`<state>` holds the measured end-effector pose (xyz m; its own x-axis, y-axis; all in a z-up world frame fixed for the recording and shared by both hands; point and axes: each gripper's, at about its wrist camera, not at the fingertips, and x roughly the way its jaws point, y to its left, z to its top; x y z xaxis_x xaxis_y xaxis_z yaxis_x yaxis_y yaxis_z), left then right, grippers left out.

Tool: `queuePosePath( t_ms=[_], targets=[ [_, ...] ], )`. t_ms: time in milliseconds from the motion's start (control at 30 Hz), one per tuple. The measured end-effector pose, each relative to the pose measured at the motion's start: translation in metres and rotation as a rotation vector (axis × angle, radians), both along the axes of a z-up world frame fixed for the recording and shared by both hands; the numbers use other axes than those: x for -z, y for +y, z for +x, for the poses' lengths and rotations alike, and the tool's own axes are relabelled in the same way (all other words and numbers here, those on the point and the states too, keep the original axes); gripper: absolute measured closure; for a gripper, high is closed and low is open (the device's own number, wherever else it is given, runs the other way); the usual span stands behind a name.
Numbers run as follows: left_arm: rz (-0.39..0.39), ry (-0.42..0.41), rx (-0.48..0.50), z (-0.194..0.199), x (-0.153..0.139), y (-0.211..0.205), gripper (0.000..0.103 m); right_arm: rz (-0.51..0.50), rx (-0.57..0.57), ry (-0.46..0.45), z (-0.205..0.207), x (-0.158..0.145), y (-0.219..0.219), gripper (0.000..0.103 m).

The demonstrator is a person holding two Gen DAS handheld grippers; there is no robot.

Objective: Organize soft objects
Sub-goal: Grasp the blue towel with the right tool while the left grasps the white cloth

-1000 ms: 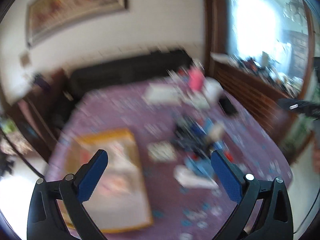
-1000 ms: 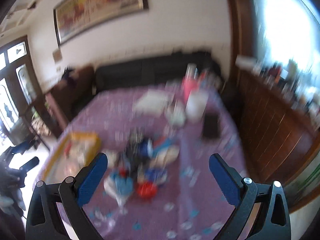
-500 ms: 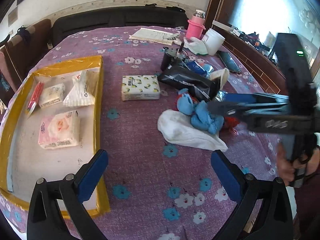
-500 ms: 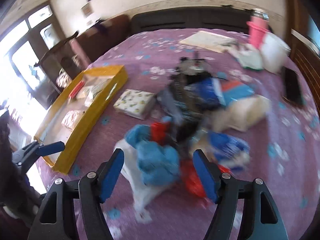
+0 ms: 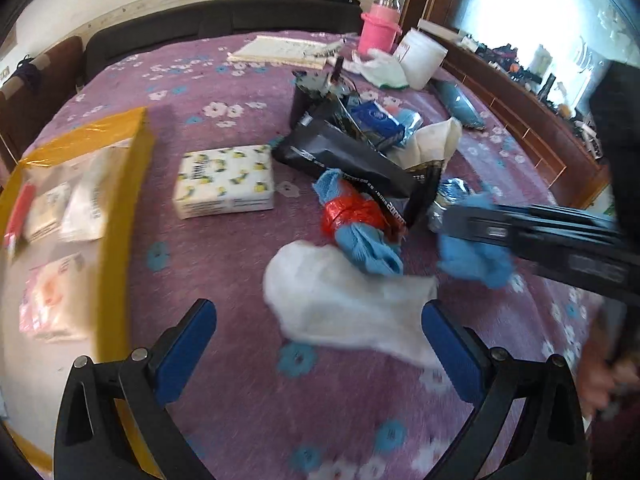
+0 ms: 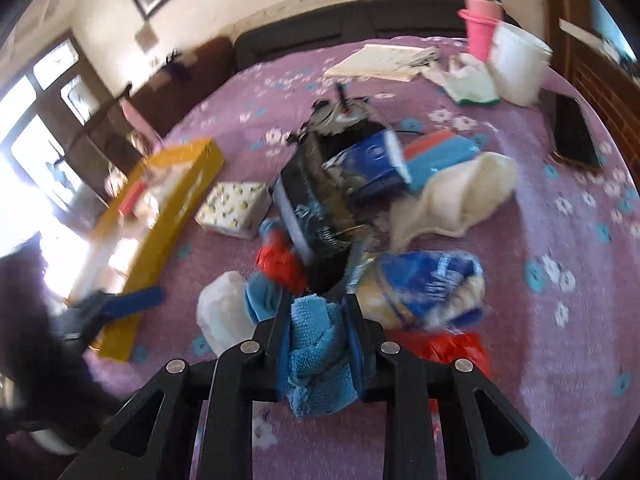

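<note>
A pile of soft things lies on the purple flowered tablecloth [image 5: 224, 80]. My right gripper [image 6: 316, 304] is shut on a blue microfibre cloth [image 6: 316, 344], which bulges out between its pads. The left wrist view shows that cloth [image 5: 476, 256] at the right, at the tip of the right gripper. My left gripper [image 5: 318, 312] stands open just above a white cloth [image 5: 340, 296], touching nothing. Behind the white cloth lies a second blue cloth bound with a red band [image 5: 352, 216]. A yellow tray [image 5: 120, 184] at the left holds several tissue packs.
A lemon-print tissue pack [image 5: 224, 182] lies beside the tray. A black pouch [image 5: 352, 160], blue packets [image 6: 424, 280] and a cream cloth [image 6: 460, 196] crowd the middle. A pink bottle [image 5: 378, 28], white tub [image 5: 422, 56], notebook [image 5: 280, 50] and phone [image 6: 574, 130] sit further back.
Both grippers sank toward the table. The right jaws went from wide open to shut on the blue cloth. The left gripper stayed open and came closer to the white cloth.
</note>
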<state>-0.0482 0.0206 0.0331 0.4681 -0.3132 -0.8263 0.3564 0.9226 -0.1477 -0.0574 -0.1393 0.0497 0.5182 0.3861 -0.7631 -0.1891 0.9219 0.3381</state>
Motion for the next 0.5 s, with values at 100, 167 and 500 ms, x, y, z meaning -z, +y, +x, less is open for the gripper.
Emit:
queuePosePath(
  t_ms=[100, 167, 500],
  targets=[
    [0.055, 0.003, -0.005, 0.011, 0.016, -0.018, 0.001, 0.033, 0.023, -0.01, -0.011, -0.007, -0.011, 0.078],
    [0.113, -0.013, 0.004, 0.01, 0.025, -0.03, 0.002, 0.034, 0.03, -0.018, -0.017, -0.01, -0.014, 0.078],
    [-0.124, -0.026, 0.051, -0.025, -0.016, 0.022, 0.087, 0.048, -0.007, -0.051, -0.032, -0.029, 0.004, 0.077]
  ],
)
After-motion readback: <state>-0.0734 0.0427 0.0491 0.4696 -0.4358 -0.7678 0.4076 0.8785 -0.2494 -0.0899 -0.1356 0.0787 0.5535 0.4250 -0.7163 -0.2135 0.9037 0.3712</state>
